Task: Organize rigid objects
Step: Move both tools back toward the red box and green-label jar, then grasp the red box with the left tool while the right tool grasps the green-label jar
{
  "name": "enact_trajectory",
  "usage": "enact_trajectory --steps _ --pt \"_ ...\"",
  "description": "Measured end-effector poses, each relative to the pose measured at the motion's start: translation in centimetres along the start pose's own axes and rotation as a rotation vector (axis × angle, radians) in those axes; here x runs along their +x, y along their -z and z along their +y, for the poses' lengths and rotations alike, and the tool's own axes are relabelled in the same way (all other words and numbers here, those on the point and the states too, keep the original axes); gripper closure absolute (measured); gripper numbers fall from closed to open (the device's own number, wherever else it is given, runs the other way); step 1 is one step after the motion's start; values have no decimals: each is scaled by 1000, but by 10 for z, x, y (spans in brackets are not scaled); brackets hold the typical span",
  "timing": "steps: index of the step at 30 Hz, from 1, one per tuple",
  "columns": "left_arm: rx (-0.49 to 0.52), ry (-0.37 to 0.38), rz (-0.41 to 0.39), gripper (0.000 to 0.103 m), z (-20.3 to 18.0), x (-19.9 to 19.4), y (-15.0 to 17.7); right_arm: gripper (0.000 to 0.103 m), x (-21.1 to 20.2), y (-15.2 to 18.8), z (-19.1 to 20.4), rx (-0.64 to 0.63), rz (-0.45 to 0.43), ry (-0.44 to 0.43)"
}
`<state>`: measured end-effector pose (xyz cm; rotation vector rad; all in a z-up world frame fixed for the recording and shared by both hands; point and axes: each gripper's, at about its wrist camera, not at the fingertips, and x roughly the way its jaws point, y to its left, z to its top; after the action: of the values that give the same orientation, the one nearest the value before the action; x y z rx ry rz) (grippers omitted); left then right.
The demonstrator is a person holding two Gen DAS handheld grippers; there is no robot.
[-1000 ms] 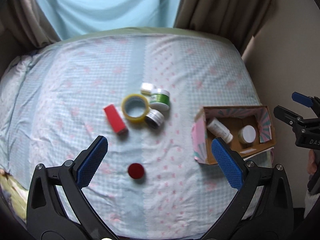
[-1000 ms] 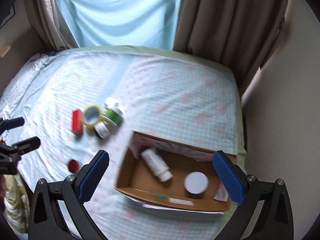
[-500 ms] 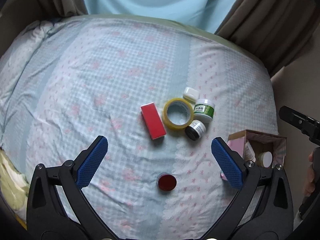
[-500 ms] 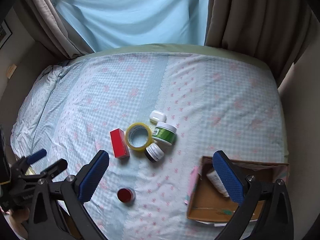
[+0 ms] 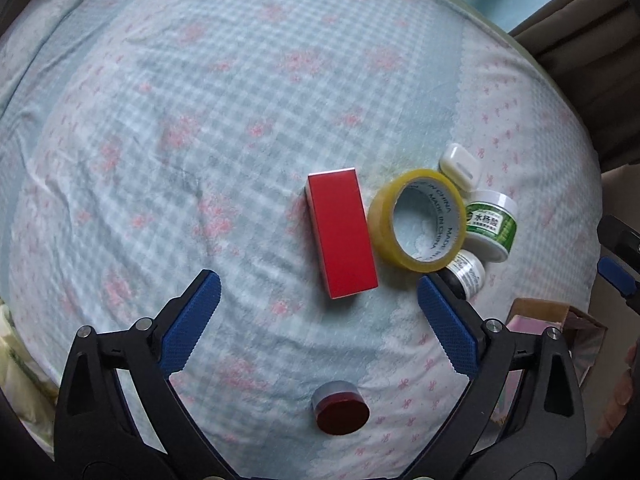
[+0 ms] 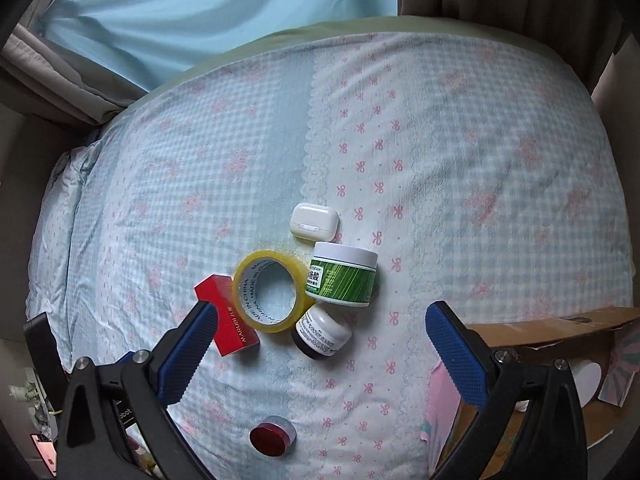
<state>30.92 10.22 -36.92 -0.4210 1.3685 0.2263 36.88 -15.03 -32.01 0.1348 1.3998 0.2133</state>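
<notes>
Both grippers point steeply down at a bed (image 5: 200,100) covered in a pale blue checked sheet with pink flowers. The left gripper (image 5: 318,322) has its jaws wide apart with nothing between them but sheet; they have just been closing a little. The right gripper (image 6: 320,354) also stands with jaws well apart and empty. The loose things lie in a cluster near the middle of the bed: a red box (image 5: 342,232) lying flat, just beside it on the right a roll of yellow tape (image 5: 416,220) lying on its side, and touching the tape on its right a green-labelled jar (image 5: 490,224) with a white lid. At the far side of the jar sits a small white case (image 5: 460,166), and at the near side a small dark jar (image 5: 466,274) on its side, partly hidden in the left wrist view behind the left gripper's right finger. A small round red-topped tin (image 5: 340,408) sits apart, nearer than the cluster. In the right wrist view the right gripper's left finger covers part of the red box. A cardboard box (image 6: 560,328) stands at the right edge of the bed; only a corner shows in the left view, and in the right view the gripper hides most of it, so its contents are hard to make out beyond something white and round. Curtains (image 6: 180,12) hang at the far end.
</notes>
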Motion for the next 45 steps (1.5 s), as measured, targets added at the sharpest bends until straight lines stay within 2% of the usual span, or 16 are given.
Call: enact_trajectory --steps 7,18,20,23,27,30,31,32,33,35,36,38,45 --pt "-34 -37 91 10 -1 55 -17 0 53 -9 -13 67 63 12" --pt "-37 -55 177 17 -12 100 -28 0 106 -22 -18 114 117 30" --pt "-62 -38 187 24 -11 105 -28 6 113 -23 -20 120 127 33" --pt "-71 -23 207 31 -15 116 -30 7 123 -25 -22 134 150 49" --pt "-62 -21 192 32 -19 120 -33 14 140 -26 -28 162 183 55" --pt "-93 13 197 32 -14 122 -32 17 154 -25 -29 175 224 54" --pt "-101 22 199 32 -12 122 -30 21 157 -24 -28 180 235 47" --pt "-108 37 202 37 -10 122 -29 25 161 -23 -28 183 245 40" --pt "-113 54 205 41 -4 121 -29 27 163 -23 -28 183 251 36" --pt "-113 80 208 56 -5 119 -28 29 164 -23 -27 179 247 41" --pt "-107 88 210 59 -5 118 -28 30 164 -22 -27 177 247 36" --pt "-99 73 212 59 -9 117 -29 36 165 -21 -27 176 248 23" --pt "-91 82 208 60 -6 125 -28 37 168 -23 -23 170 248 26"
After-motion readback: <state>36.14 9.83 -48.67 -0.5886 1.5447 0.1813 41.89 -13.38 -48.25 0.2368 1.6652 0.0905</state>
